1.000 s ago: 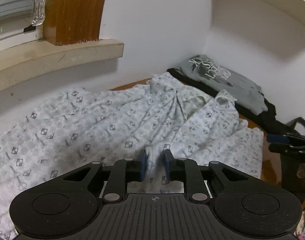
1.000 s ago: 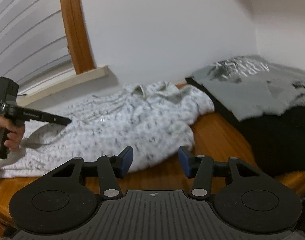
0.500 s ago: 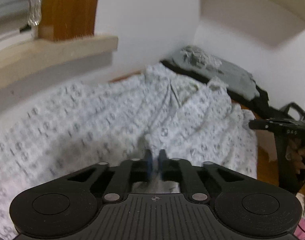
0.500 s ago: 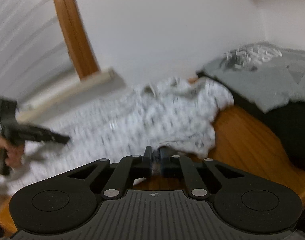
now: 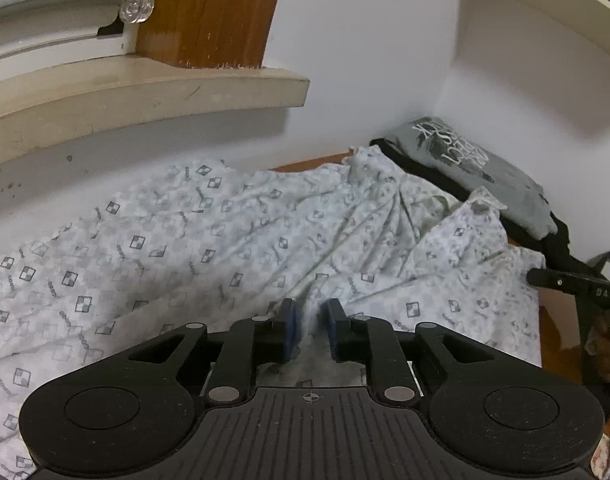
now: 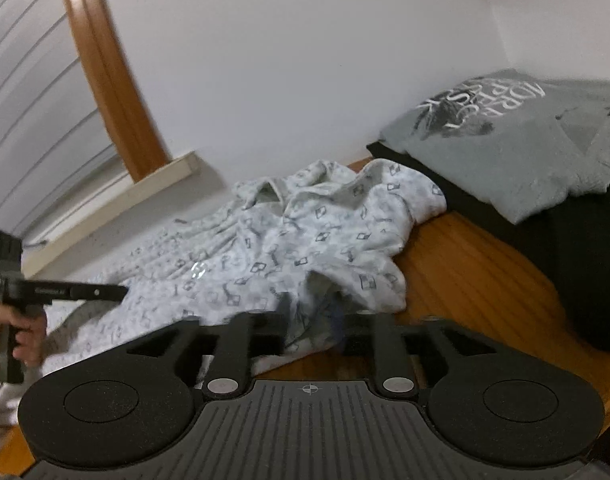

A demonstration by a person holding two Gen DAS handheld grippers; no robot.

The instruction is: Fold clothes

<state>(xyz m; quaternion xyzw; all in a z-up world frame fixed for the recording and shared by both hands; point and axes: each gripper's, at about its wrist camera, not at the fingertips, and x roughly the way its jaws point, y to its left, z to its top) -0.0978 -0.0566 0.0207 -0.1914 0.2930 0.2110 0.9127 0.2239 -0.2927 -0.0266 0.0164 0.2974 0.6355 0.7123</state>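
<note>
Shirt (image 5: 241, 240): sprawled lengthwise across table (image 6: 477, 280), centre frame.
Left claw (image 5: 309, 330): narrow, opening, hem fold between.
Right claw (image 6: 311, 316): opening, hem between, collar ahead.

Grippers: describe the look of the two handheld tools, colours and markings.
Both are matte black plastic. The left gripper and right gripper have blue finger pads, silver pivot pins, round side discs and a ribbed top plate with a crosshair mark. White lettering marks their sides.
</note>
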